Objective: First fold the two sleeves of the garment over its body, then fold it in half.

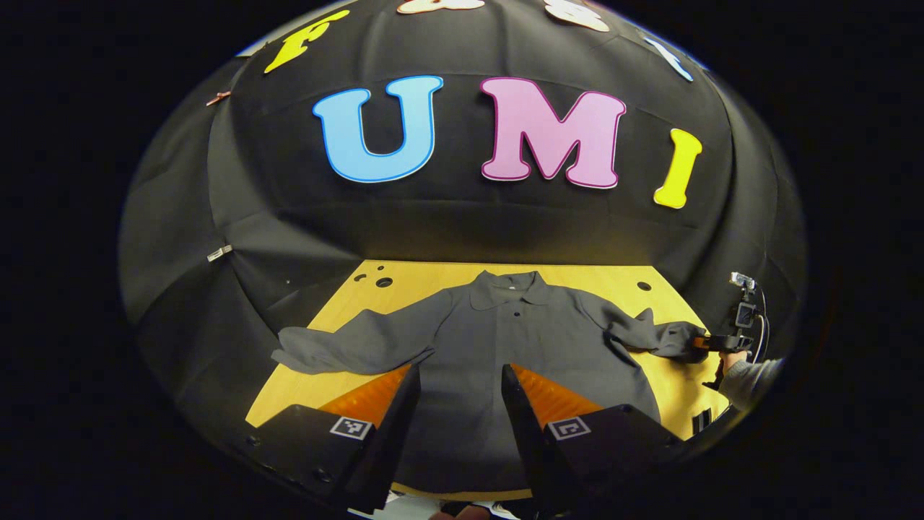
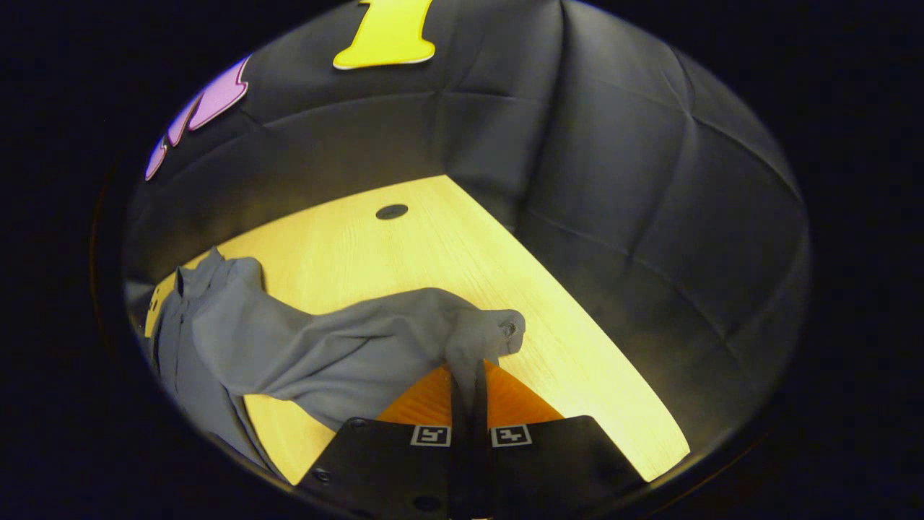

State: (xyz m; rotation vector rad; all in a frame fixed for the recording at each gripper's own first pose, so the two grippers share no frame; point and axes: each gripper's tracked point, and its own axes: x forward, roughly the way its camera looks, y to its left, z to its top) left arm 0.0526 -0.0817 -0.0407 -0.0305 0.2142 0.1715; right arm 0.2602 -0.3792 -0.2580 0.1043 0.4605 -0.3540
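A grey collared shirt [image 1: 505,339] lies face up on the wooden table [image 1: 404,278], its collar toward the booth wall. One sleeve [image 1: 346,347] stretches flat out from the shirt's body. The other sleeve [image 2: 346,347] rises off the table from the shirt's shoulder, its cuff [image 2: 480,339] pinched between the closed fingers of the right gripper [image 2: 469,379]. The left gripper [image 1: 456,386] hovers over the shirt's hem, fingers spread apart and holding nothing.
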